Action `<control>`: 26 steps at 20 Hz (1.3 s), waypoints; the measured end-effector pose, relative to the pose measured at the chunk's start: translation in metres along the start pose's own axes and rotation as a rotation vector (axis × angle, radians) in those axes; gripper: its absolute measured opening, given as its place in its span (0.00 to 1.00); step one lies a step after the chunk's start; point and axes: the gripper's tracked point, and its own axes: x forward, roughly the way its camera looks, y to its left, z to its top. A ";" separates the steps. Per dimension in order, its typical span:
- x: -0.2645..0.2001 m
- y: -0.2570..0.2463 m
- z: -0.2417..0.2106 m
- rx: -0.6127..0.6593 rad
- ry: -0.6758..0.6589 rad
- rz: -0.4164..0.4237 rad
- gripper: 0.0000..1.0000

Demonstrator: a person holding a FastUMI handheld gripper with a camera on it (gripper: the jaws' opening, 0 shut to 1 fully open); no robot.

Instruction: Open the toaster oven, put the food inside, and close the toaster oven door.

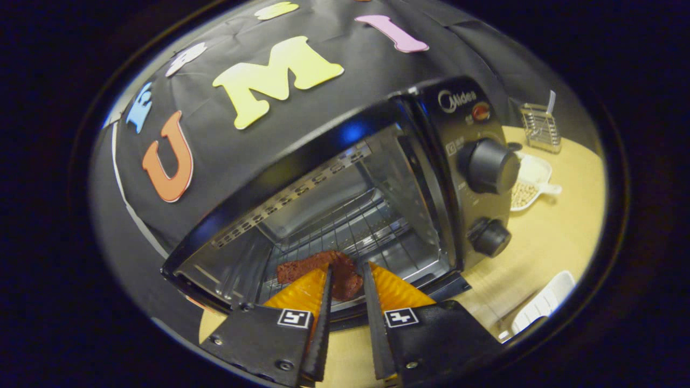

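Observation:
The black toaster oven (pixel 431 124) stands open just ahead of my fingers, its door (pixel 450 285) folded down below the opening. A flat reddish-brown piece of food (pixel 345 283) sits at the front of the wire rack (pixel 366 226) inside the oven mouth. One end of it fills the gap between my fingertips, and the rest reaches left behind the left finger. My gripper (pixel 347 268) is shut on this food, at the oven's front edge. I cannot tell whether the food rests on the rack or hangs just over it.
Two round knobs (pixel 490 166) stick out of the oven's right panel. On the wooden table (pixel 544 237) to the right lie a white dish of small beans (pixel 531 183), a wire basket (pixel 540 126) and a white ribbed object (pixel 544 304).

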 end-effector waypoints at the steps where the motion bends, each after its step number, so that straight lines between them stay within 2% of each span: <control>1: -0.007 0.002 0.003 -0.052 -0.018 -0.008 0.39; 3: -0.028 0.011 0.000 -0.143 -0.044 0.010 0.47; 4: -0.042 0.015 -0.005 -0.180 -0.050 0.020 0.58; 8: -0.098 0.024 -0.021 -0.303 -0.049 0.038 0.91; 9: -0.111 0.025 -0.025 -0.342 -0.057 0.037 0.96; 11: -0.137 0.029 -0.034 -0.395 -0.080 0.062 0.98; 15: -0.168 0.011 -0.069 -0.429 -0.047 0.049 0.98; 21: -0.164 -0.027 -0.136 -0.446 0.140 -0.033 0.98; 26: -0.167 -0.030 -0.157 -0.475 0.221 -0.061 0.98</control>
